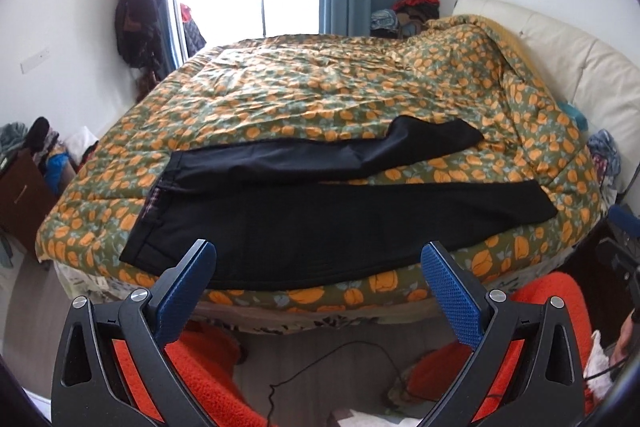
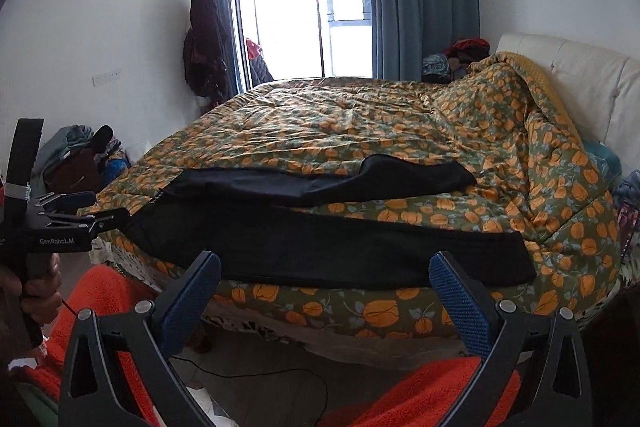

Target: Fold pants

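I see the pants spread flat on the bed, legs apart, unfolded. My left gripper and right gripper hover with fingers spread, empty; all folding remains.

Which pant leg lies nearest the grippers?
The front leg of the black pants, stretched along the bed's near edge just beyond both open grippers. The other leg lies farther back on the floral quilt, angled away, a strip of quilt between them.

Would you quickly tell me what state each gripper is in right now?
Left gripper: open, holding nothing.
Right gripper: open, holding nothing.
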A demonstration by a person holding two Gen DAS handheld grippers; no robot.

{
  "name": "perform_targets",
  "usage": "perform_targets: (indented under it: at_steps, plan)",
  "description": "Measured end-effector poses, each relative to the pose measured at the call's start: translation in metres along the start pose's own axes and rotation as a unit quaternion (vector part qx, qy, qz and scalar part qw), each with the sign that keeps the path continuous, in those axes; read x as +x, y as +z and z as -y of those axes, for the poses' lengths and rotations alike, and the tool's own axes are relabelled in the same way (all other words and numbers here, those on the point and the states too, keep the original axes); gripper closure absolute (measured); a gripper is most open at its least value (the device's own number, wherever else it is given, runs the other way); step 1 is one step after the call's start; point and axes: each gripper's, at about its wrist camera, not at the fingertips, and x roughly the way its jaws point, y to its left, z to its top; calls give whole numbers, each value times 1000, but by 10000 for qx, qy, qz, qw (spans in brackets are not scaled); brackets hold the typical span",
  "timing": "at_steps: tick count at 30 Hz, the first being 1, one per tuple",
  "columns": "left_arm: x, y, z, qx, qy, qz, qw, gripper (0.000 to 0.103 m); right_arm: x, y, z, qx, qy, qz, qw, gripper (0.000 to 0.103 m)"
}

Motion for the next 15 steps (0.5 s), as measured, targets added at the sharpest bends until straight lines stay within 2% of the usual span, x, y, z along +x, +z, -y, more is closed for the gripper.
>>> perform_targets:
  at_steps: [4,8,12,15]
  plan:
    - [-1,15,-3,-196,-155,259,9994,1,11,9,-3,-23,178,-108,9998,0]
    - [13,22,4,-100,-30,336,9994,1,28,27,-1,-77,485,-148,9987,0]
    - [48,22,12,125,53,146,9998,1,73,34,22,382,759,-473,9953,0]
    - [73,30,14,17,5,18,10000,1,112,33,44,890,791,-845,9893,0]
